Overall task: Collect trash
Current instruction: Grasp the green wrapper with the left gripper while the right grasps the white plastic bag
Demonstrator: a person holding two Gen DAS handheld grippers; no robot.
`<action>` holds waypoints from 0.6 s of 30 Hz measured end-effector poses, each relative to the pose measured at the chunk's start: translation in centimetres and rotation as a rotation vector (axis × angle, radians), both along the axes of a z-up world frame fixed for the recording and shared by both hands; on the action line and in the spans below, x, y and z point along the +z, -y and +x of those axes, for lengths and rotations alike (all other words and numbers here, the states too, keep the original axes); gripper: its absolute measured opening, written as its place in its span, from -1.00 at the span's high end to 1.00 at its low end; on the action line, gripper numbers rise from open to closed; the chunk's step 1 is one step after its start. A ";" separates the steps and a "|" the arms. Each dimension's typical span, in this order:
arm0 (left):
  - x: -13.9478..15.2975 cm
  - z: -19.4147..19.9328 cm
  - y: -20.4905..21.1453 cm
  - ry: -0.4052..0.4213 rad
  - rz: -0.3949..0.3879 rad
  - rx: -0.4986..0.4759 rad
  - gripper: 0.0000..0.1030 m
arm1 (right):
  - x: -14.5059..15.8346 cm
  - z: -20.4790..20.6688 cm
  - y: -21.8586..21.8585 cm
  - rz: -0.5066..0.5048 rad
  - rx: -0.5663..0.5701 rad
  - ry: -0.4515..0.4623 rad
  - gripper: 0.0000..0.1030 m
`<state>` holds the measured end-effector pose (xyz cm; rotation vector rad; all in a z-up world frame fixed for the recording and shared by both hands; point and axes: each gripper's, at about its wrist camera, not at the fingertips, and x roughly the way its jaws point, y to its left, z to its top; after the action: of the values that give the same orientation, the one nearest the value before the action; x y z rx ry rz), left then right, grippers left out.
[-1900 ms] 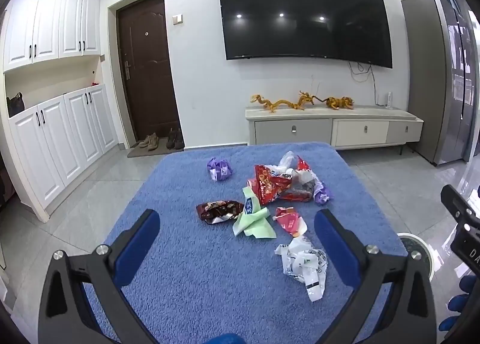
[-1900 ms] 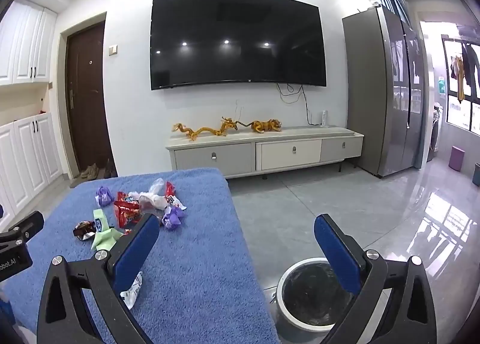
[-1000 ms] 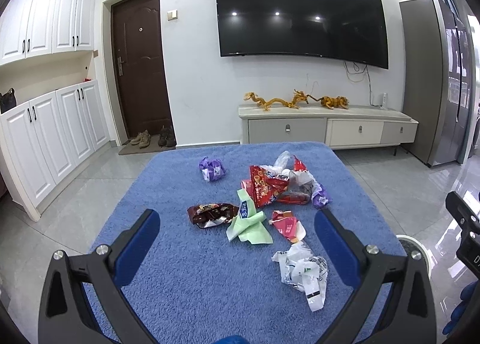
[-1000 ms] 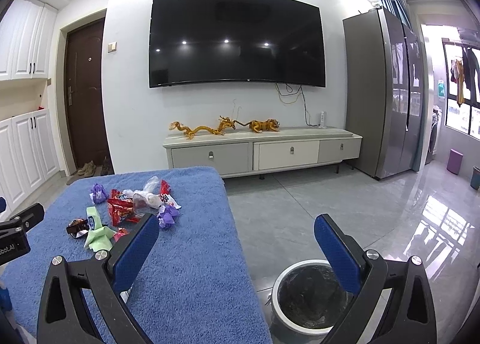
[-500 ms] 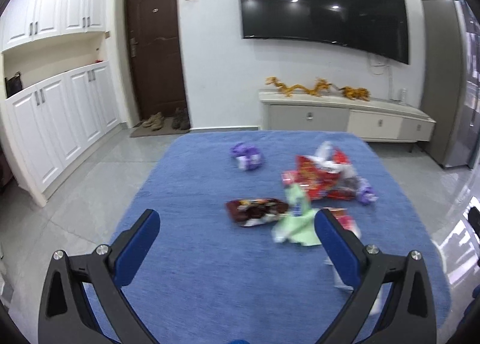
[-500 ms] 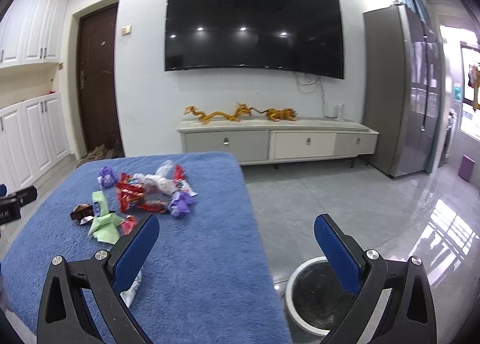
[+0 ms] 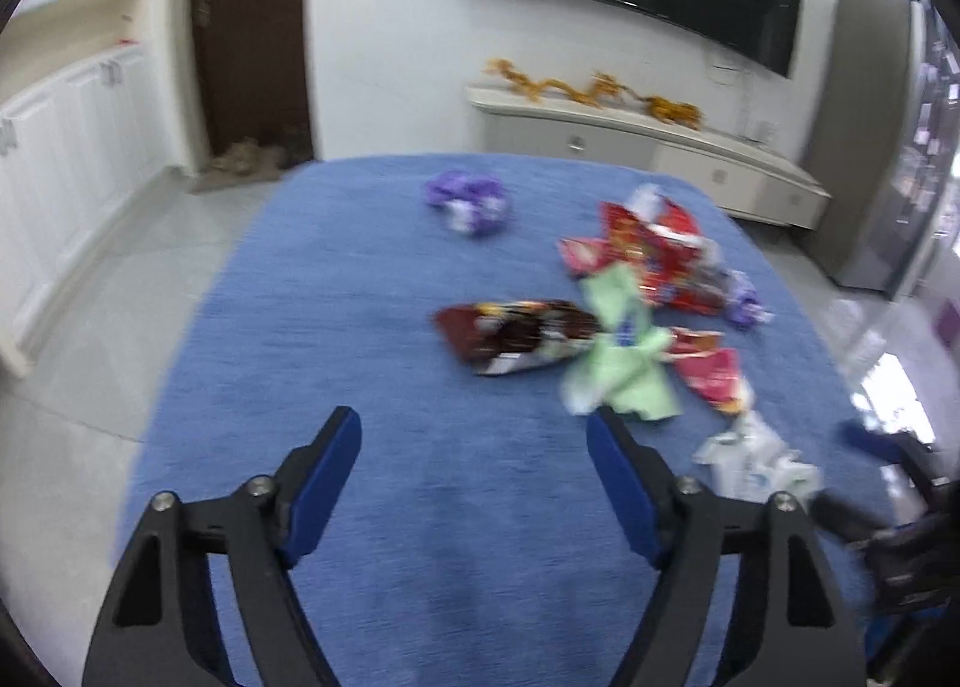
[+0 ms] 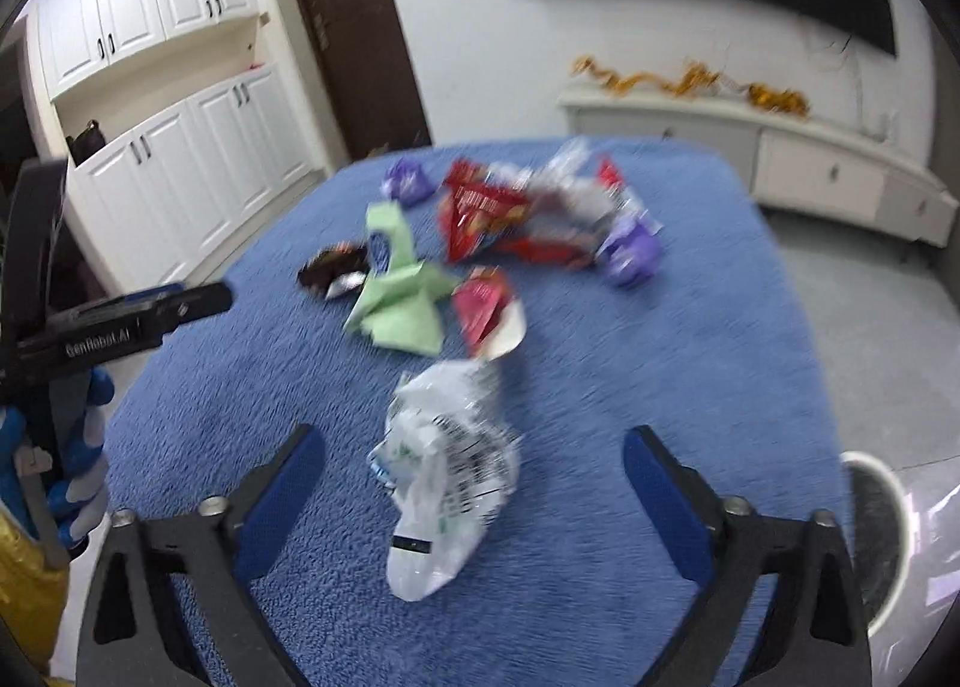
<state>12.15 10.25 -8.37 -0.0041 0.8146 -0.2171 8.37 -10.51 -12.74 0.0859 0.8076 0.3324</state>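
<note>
Wrappers lie scattered on the blue-covered table (image 7: 360,327). My left gripper (image 7: 474,423) hovers over bare cloth, its jaws closing with nothing between them. Just beyond it lie a dark brown wrapper (image 7: 516,333) and a green paper (image 7: 618,363). Farther off are a purple wrapper (image 7: 465,198) and red packets (image 7: 654,249). My right gripper (image 8: 474,438) is closing too. A crumpled white printed bag (image 8: 444,465) lies between its blue pads, which stand apart from it. Past the bag are a small red wrapper (image 8: 486,309), the green paper (image 8: 402,297) and a purple wrapper (image 8: 630,249).
A white round bin (image 8: 870,537) stands on the floor off the table's right edge. The left gripper's body (image 8: 120,321) and a blue-gloved hand (image 8: 84,447) fill the right wrist view's left side. White cupboards (image 8: 198,165), a dark door and a low TV cabinet (image 7: 660,147) lie beyond.
Both views have dropped and tilted down toward the table. The right one swung left from the bin onto the white bag. Both pairs of jaws stand narrower than before.
</note>
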 end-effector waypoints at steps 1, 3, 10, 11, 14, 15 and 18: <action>-0.1 0.3 0.6 -0.011 -0.015 -0.030 -0.31 | -0.5 0.3 0.0 0.013 0.007 -0.022 -0.58; -0.2 0.9 1.8 -0.030 -0.025 -0.078 -0.18 | -1.5 0.8 0.1 0.029 0.011 -0.058 -0.28; -0.9 4.9 6.1 -0.054 -0.046 -0.155 -0.15 | -2.3 1.2 0.6 0.090 0.052 -0.090 -0.03; -0.8 5.8 6.4 -0.059 -0.045 -0.162 -0.15 | -2.4 1.3 0.7 0.098 0.057 -0.091 0.00; -1.1 7.7 7.9 -0.058 -0.028 -0.171 0.04 | -2.7 1.4 0.4 0.102 0.066 -0.084 0.07; -1.4 8.4 8.3 -0.064 -0.019 -0.170 0.18 | -2.8 1.5 0.4 0.105 0.067 -0.083 0.10; -2.2 9.4 8.5 -0.096 -0.020 -0.155 0.59 | -2.7 1.4 0.5 0.117 0.073 -0.075 0.24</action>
<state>21.51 1.76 -10.53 0.0296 0.9095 -0.3735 9.72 -11.02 -15.46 0.1796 0.8669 0.4470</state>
